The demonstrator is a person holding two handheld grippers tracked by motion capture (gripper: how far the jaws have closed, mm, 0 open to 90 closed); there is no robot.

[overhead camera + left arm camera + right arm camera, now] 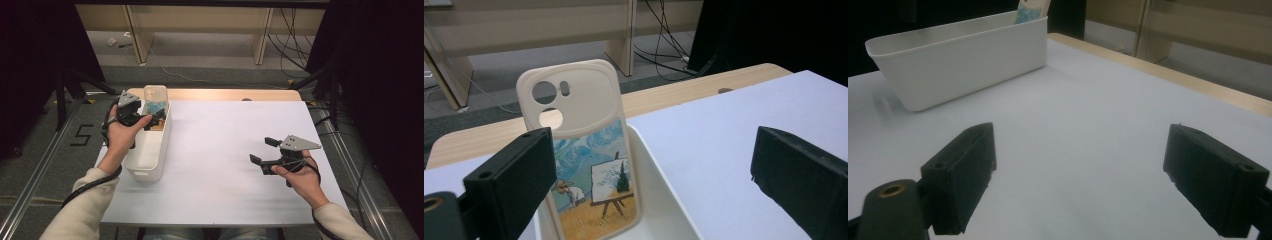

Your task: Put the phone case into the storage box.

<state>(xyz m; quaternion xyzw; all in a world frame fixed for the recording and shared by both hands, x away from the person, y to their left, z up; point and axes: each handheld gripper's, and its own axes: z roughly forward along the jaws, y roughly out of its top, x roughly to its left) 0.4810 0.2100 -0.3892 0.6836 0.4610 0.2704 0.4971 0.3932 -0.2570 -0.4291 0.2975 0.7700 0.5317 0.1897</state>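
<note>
Standing upright at the far end of a white bin [150, 159] near the table's left edge, a painted phone case [585, 150] leaned on its wall. The left gripper [150, 117] gaped beside it, holding nothing; the right gripper [265, 150] hovered wide open, empty, near the right edge.

A table with a pale wooden top [215, 94] carries a white sheet [225, 165] that covers nearly all of it, leaving a strip of wood bare along the 12 o'clock edge. Directly on the sheet, toward 9 to 10 o'clock, rests a long white plastic bin [150, 155], its length running from 12 toward 6 o'clock along the sheet's edge at that side. The table stands on grey floor [45, 165].
</note>
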